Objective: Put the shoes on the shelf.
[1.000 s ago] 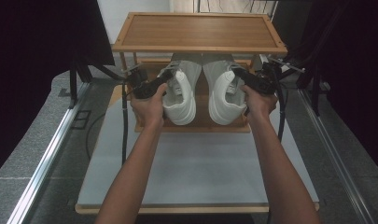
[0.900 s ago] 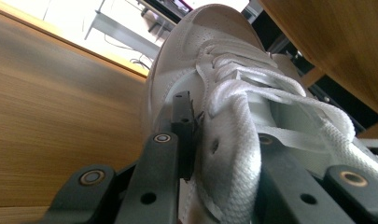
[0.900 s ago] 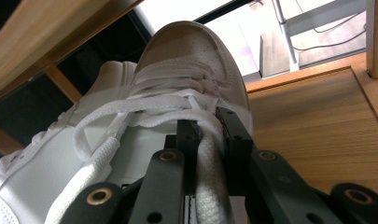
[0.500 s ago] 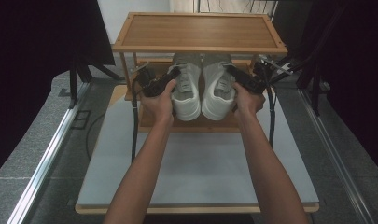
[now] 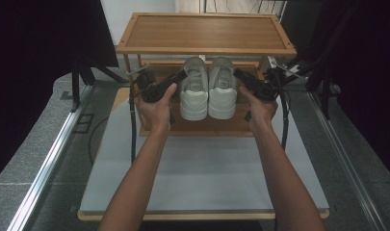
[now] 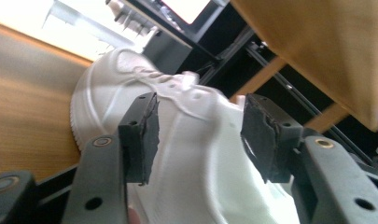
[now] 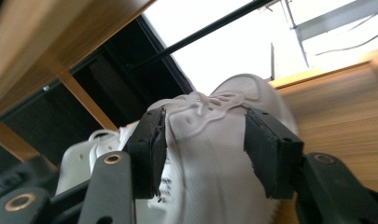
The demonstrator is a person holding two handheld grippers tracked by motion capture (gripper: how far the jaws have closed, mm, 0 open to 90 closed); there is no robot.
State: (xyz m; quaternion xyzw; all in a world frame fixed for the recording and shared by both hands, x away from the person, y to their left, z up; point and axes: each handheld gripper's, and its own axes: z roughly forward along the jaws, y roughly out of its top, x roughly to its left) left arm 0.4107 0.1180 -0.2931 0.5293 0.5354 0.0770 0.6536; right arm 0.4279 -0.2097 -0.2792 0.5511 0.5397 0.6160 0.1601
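Smooth white leather-look shoes (image 5: 208, 89) (matt) on grained wooden shelf (image 5: 204, 126).

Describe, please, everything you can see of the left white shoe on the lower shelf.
The left shoe is a white, leather-looking sneaker with white laces and a thick ribbed sole. It stands upright on the wooden lower shelf, sole down, pressed against the right shoe. The left gripper straddles it, its jaws having just been opening, pads apart from it.

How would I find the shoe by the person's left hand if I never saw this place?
Look for the wooden rack at the far end of the table, and go to its lower shelf. Two white shoes stand there side by side, heels toward the person. It is the left shoe, the one beside the left gripper; its twin, the right shoe, sits beside the other hand's gripper.
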